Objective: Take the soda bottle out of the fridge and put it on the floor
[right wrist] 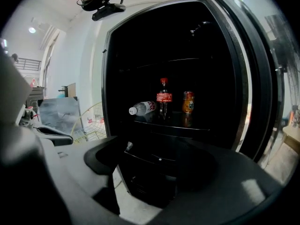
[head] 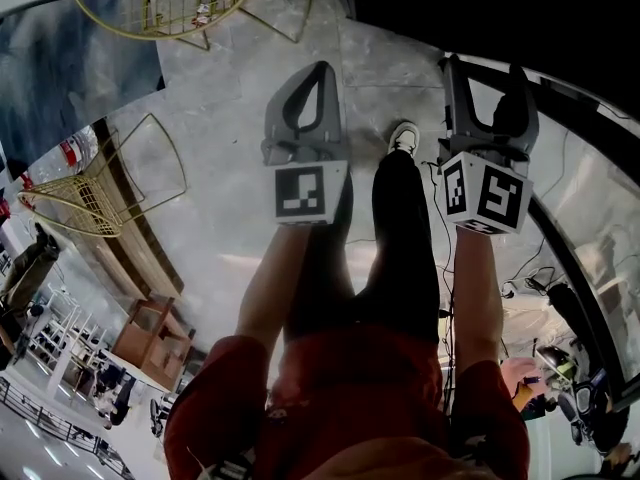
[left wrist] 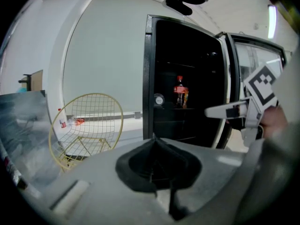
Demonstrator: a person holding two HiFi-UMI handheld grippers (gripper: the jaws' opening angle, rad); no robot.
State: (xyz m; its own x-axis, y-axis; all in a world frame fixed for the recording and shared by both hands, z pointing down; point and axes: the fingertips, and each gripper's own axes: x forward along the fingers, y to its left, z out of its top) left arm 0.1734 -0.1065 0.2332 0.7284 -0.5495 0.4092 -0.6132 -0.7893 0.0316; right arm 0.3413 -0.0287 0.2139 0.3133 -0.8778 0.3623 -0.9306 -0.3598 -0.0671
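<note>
The black fridge (right wrist: pixel 107 78) stands open, its door (right wrist: pixel 265 93) swung to the right. On a middle shelf a dark soda bottle (right wrist: pixel 163 97) with a red cap and label stands upright; it also shows small in the left gripper view (left wrist: pixel 180 92). My right gripper (right wrist: pixel 154 158) is open and empty, a short way in front of the fridge and below the bottle's shelf. My left gripper (left wrist: pixel 154 139) is shut on nothing, further back and left of the fridge (left wrist: pixel 148 78). In the head view the left gripper (head: pixel 320 68) and right gripper (head: pixel 483 68) hang side by side over the grey floor (head: pixel 230 118).
A clear water bottle (right wrist: pixel 143 108) lies on its side left of the soda, and an orange can (right wrist: pixel 188 102) stands to its right. A yellow wire chair (left wrist: pixel 89 125) sits left of the fridge. A wooden crate (head: pixel 150 338) and cables (head: pixel 530 278) lie on the floor.
</note>
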